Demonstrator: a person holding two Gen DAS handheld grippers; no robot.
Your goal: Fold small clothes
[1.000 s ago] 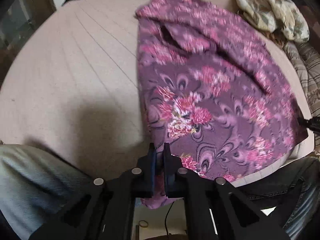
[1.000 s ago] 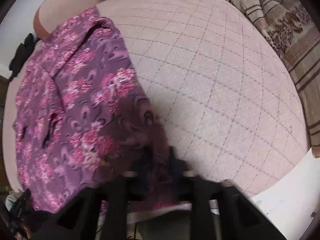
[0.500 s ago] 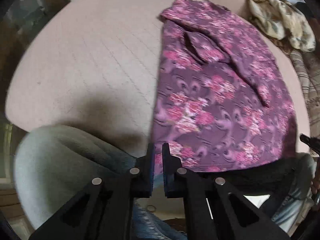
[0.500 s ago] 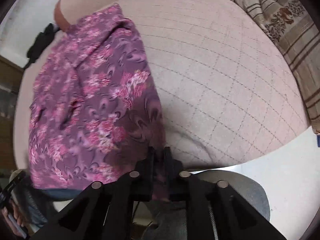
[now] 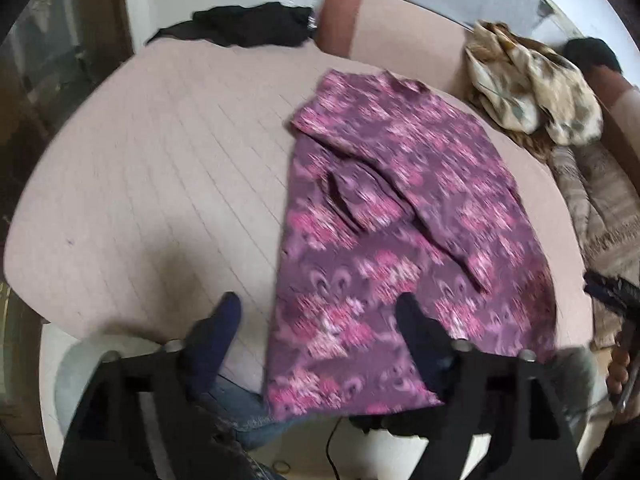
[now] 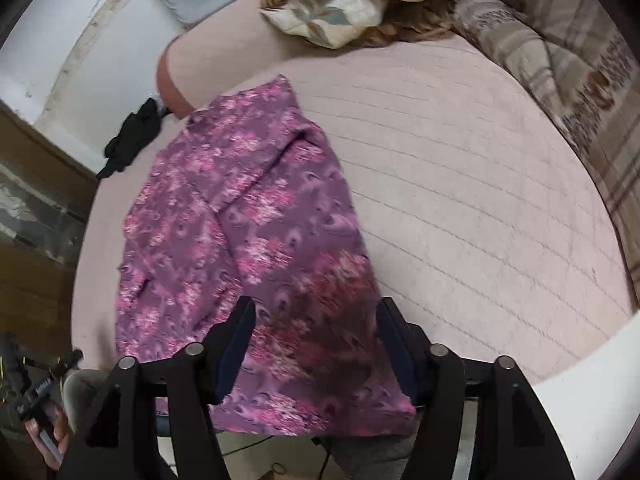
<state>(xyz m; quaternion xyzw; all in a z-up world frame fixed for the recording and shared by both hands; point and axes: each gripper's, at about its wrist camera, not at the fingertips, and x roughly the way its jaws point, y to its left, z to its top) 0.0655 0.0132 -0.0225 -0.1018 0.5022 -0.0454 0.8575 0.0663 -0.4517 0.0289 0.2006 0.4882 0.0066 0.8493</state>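
Observation:
A purple garment with pink flowers (image 5: 400,224) lies flat on a pink quilted bed (image 5: 160,184), its near hem hanging over the bed's front edge. My left gripper (image 5: 320,320) is open and empty above the hem's left corner. In the right wrist view the same garment (image 6: 248,232) lies left of centre. My right gripper (image 6: 314,328) is open and empty above the hem's right corner. A sleeve lies folded across the garment's middle.
A black cloth (image 5: 248,26) lies at the bed's far left corner. A crumpled floral blanket (image 5: 532,88) and a striped brown blanket (image 6: 580,80) sit along the far and right sides. The person's jeans-clad knees (image 5: 240,404) are under the hem.
Both grippers were shut on the garment's near hem and pulled it toward the bed's front edge. Both have opened and let the hem drop, and have risen back from it.

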